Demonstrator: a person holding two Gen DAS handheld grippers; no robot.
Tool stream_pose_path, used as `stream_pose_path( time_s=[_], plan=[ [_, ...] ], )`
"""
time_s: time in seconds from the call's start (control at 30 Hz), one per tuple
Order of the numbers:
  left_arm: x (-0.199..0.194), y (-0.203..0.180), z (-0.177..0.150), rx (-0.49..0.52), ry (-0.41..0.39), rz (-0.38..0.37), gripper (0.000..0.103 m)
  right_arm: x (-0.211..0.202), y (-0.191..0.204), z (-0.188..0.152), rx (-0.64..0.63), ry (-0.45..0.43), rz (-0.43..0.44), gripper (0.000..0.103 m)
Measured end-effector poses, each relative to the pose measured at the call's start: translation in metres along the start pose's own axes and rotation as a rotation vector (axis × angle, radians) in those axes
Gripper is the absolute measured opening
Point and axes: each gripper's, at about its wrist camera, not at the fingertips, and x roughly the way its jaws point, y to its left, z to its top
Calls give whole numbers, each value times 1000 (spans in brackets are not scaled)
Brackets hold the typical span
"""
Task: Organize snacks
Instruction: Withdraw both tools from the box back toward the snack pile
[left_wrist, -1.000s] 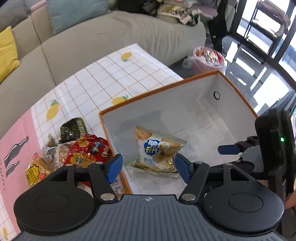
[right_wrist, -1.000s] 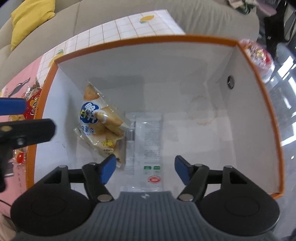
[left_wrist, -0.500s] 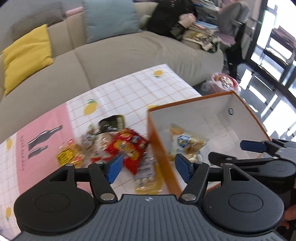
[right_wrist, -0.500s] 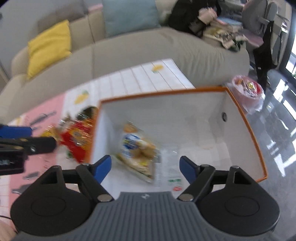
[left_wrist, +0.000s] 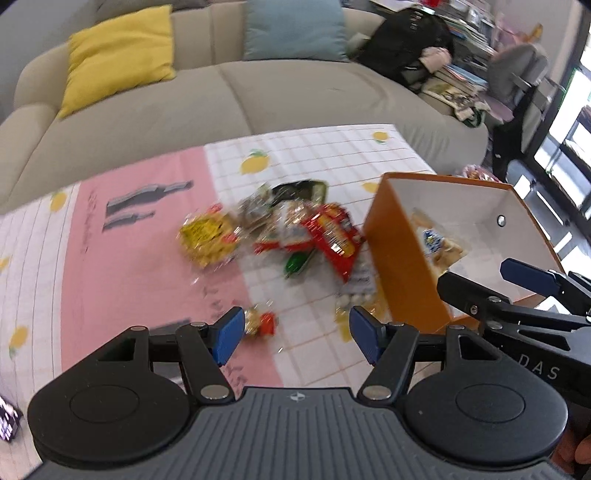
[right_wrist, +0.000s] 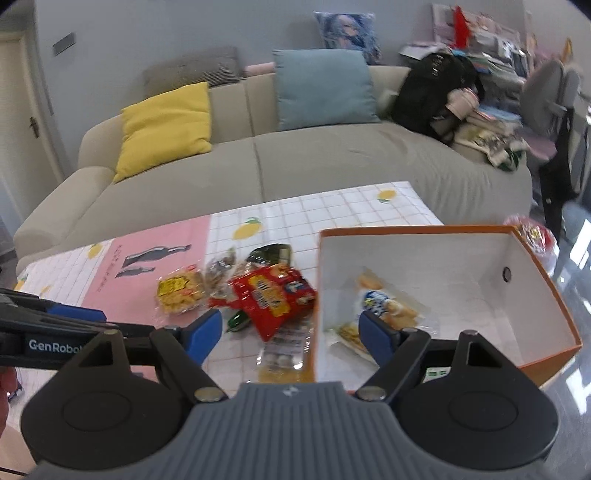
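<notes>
- Snacks wait in a loose heap on the lemon-print tablecloth (right_wrist: 332, 206), left of an orange box (right_wrist: 546, 295); 2 packets already lie inside it.
- Nearest, both tools hover empty: left gripper (left_wrist: 295, 332) and right gripper (right_wrist: 291, 328) stand with jaws wide apart, nothing between them.
- Just ahead, a small red-and-gold candy (left_wrist: 260, 321) sits alone, easy to miss or nudge off.
- Risk, as I judge it: packets overlap, so a grab at the red bag (right_wrist: 271, 295) may drag its neighbours or pinch 2 at once.
- That red bag's long axis runs diagonally, 1 end touching or nearly touching the box wall.
- Farther back, a yellow packet (right_wrist: 181, 291) lies flat, broadside to the grey sofa (right_wrist: 332, 158).
</notes>
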Motion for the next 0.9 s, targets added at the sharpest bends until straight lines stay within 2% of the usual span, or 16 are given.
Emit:
stream_pose_path(
  time_s=[0.27,0.47,0.7,0.9],
  plan=[
    [7,51,-33,-138,18,-15,76,23,36,-25,-85,32,12,74],
    [21,70,-50,-190,37,-36,76,48,54,-45,-174,87,-4,68],
    [41,76,-50,-244,32,-53,80,67,61,-58,-231,122,-25,66],
    [64,70,-38,-222,30,-59,82,82,65,-51,-263,96,-25,66]
  ],
)
